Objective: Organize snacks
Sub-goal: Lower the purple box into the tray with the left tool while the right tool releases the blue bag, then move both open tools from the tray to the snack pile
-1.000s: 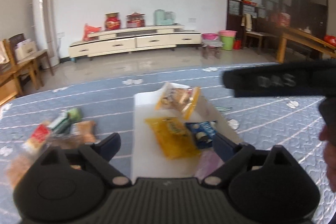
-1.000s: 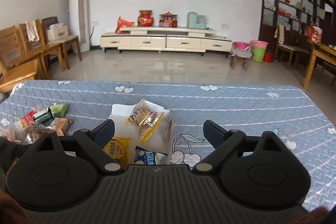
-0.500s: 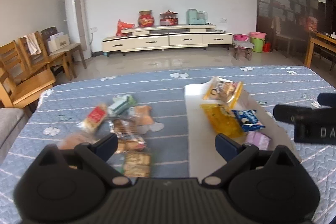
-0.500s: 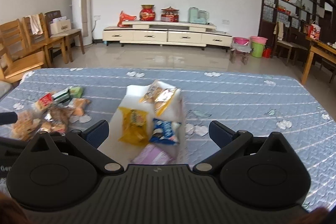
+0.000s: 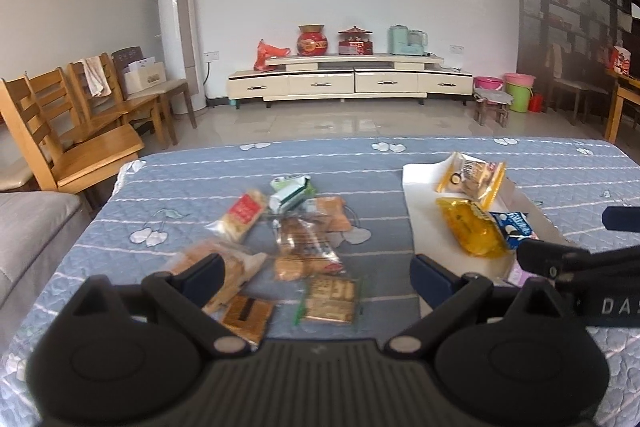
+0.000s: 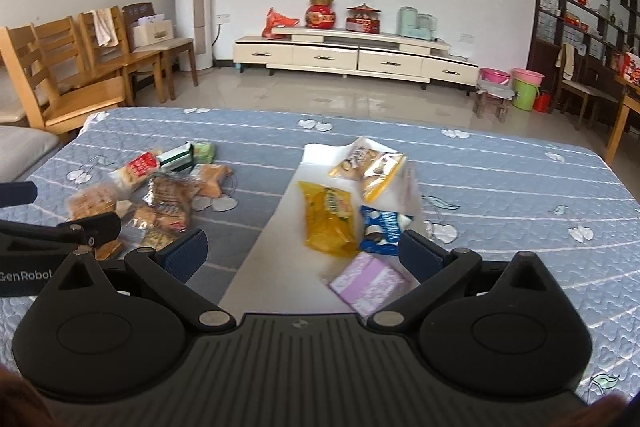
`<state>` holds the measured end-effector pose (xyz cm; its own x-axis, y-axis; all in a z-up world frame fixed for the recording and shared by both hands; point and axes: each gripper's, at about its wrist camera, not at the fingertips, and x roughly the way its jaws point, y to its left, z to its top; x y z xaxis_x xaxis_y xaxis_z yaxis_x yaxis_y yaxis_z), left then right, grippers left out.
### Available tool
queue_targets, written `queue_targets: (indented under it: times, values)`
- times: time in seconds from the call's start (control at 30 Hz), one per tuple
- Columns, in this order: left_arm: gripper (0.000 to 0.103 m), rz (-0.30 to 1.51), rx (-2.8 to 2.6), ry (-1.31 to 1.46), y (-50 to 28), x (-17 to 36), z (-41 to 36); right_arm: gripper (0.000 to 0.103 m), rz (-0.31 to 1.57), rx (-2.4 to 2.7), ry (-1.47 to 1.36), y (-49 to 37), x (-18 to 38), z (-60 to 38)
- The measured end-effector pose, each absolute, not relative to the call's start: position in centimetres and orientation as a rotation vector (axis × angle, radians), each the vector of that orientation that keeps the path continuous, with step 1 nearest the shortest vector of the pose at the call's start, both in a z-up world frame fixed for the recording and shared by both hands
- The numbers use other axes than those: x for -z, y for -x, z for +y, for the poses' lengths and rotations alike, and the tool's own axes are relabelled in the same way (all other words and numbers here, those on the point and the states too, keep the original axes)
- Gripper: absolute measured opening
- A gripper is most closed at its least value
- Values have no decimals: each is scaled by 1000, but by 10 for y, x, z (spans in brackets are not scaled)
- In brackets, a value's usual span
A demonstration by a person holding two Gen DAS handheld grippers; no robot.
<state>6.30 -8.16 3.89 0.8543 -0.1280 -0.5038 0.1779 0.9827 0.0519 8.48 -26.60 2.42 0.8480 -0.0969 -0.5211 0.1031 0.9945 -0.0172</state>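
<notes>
A white tray (image 6: 272, 227) on the blue quilted table holds a yellow packet (image 6: 330, 223), a blue cookie packet (image 6: 382, 225), a lilac packet (image 6: 370, 283) and a gold-edged packet (image 6: 370, 165). Left of it lies a loose pile of snacks (image 5: 296, 239), with a red-labelled packet (image 5: 242, 213) and a green-white packet (image 5: 290, 191). My left gripper (image 5: 316, 271) hangs open above the pile, holding nothing. Over the tray's near end my right gripper (image 6: 302, 253) stands open and empty. In the left wrist view the tray (image 5: 420, 211) sits to the right.
The table's quilt (image 6: 500, 187) stretches right of the tray. Wooden chairs (image 5: 80, 131) and a grey sofa edge (image 5: 28, 227) stand off the table's left side. A TV cabinet (image 5: 348, 83) lines the far wall.
My left gripper has swung left from over the tray to above the loose pile. My right gripper has drawn back and risen, so the whole tray now shows between its fingers.
</notes>
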Motion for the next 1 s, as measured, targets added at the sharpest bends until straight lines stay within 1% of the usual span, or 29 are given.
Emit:
queue_targets:
  times: [0.57, 0.73, 0.87, 1.0]
  values:
    - [99, 529, 109, -64, -59, -22, -43, 103, 589, 24, 20, -91, -11, -235]
    - [99, 552, 94, -84, -57, 1, -24, 103, 603, -15, 32, -88, -5, -228]
    - [99, 619, 61, -79, -66, 24, -9, 103, 614, -36, 22, -88, -1, -227]
    - [99, 640, 52, -71, -79, 39, -4, 103, 628, -47, 17, -89, 4, -227]
